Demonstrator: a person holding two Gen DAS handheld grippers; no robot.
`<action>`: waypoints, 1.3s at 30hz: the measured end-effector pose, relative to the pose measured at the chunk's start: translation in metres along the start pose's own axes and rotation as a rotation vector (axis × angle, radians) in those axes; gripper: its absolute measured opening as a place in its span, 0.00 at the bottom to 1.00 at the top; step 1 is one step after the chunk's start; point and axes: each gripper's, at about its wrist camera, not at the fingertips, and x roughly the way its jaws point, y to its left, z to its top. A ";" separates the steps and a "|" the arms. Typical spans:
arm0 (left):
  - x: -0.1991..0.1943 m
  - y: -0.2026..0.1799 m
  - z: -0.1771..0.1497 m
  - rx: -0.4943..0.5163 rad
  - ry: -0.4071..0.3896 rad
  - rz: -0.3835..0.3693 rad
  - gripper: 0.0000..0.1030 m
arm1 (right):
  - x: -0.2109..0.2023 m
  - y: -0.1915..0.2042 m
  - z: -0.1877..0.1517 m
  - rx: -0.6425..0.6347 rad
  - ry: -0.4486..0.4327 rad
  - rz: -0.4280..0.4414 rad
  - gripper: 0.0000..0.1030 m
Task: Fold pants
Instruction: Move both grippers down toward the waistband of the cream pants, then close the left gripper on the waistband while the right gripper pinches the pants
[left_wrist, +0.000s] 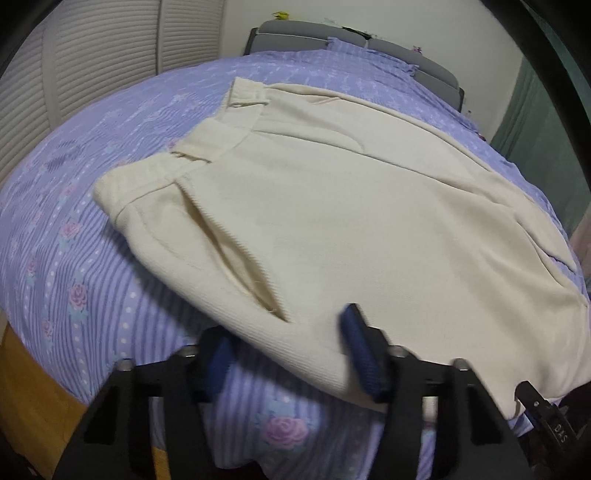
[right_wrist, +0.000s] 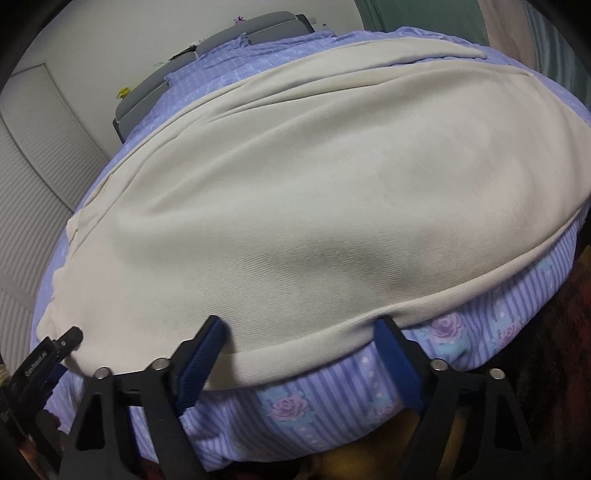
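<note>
Both tools (left_wrist: 288, 354) (right_wrist: 299, 354): black frames, blue textured pads, silver screws.

My bed (left_wrist: 92, 266) wears a lavender striped cover printed with roses (pale dots run along the stripes). The cream pants (left_wrist: 332, 229) lie spread flat directly on it, reaching its near edge.

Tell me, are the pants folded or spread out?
Mostly spread: the pants lie flat on the bed, waistband and pocket showing. Whether the legs are stacked, cannot tell.

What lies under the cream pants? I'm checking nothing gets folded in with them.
Only the purple floral bedspread shows around the cream pants. Whatever lies beneath the fabric itself is covered and cannot be seen.
</note>
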 end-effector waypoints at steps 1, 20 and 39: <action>-0.002 -0.002 0.000 0.012 -0.001 0.006 0.38 | -0.001 -0.001 0.001 -0.002 0.004 0.000 0.70; -0.003 -0.007 0.000 0.063 -0.017 0.035 0.34 | 0.003 -0.037 0.010 0.132 0.029 0.037 0.61; -0.054 -0.029 0.044 0.025 -0.140 0.031 0.11 | -0.067 0.016 0.103 -0.177 -0.221 0.001 0.16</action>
